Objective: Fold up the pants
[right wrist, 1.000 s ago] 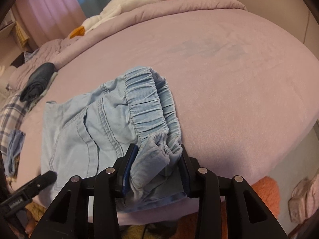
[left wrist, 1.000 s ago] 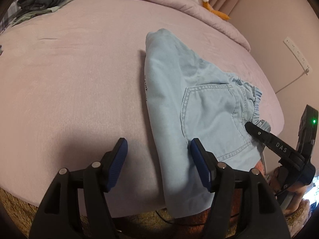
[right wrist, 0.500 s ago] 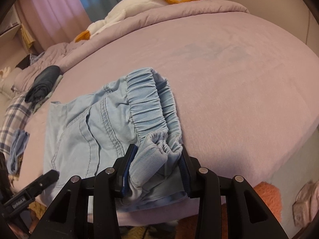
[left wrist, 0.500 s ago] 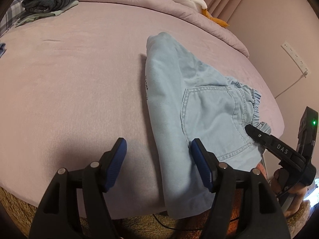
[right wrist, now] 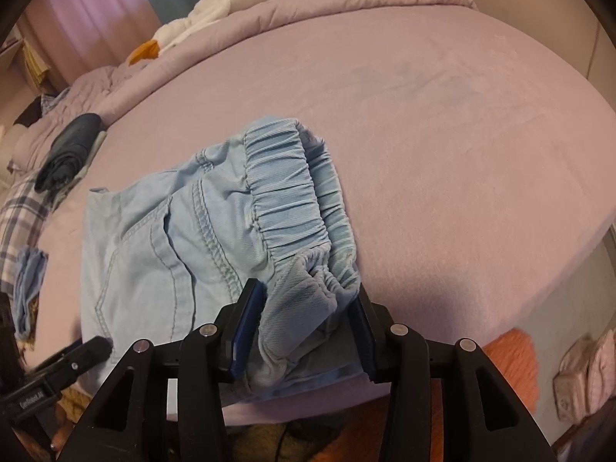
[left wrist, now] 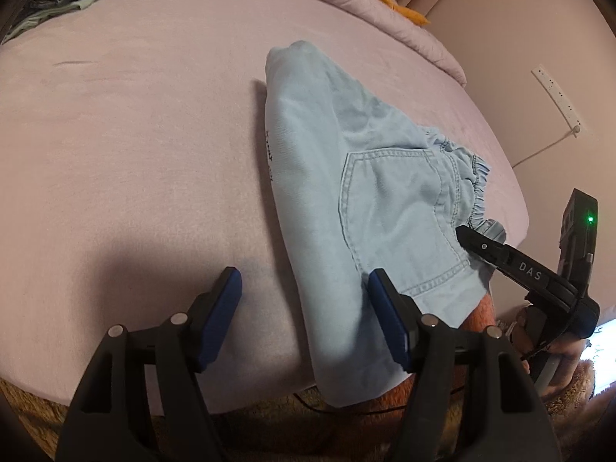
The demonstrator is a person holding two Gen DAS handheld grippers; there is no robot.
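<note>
Denim of the pale blue pants (right wrist: 161, 254) is bunched between the jaws of the right gripper (right wrist: 304, 327) at the near edge of the bed (right wrist: 462, 154). These jaws have just been opening, and the gathered corner of the elastic waistband (right wrist: 285, 200) is seen between the blue pads, which are touched by the cloth on both sides; whether it is pressed cannot be told. The left gripper (left wrist: 304, 308) is held with its jaws wide apart and nothing between them, the left pad over bare sheet, the right pad over the folded cloth. The pants are laid folded near the bed's front edge, with one corner draped over that edge. In the left wrist view the long axis is run from the near edge away toward the far side of the bed, the folded end farthest, the waistband turned to the right, the back pocket (left wrist: 400, 215) facing up. Wide bare sheet is left open to the left of the pants and beyond them. At the far side a rolled dark garment (right wrist: 69, 146), a quilt and a white plush toy (right wrist: 231, 4) are seen, well apart from the pants.
</note>
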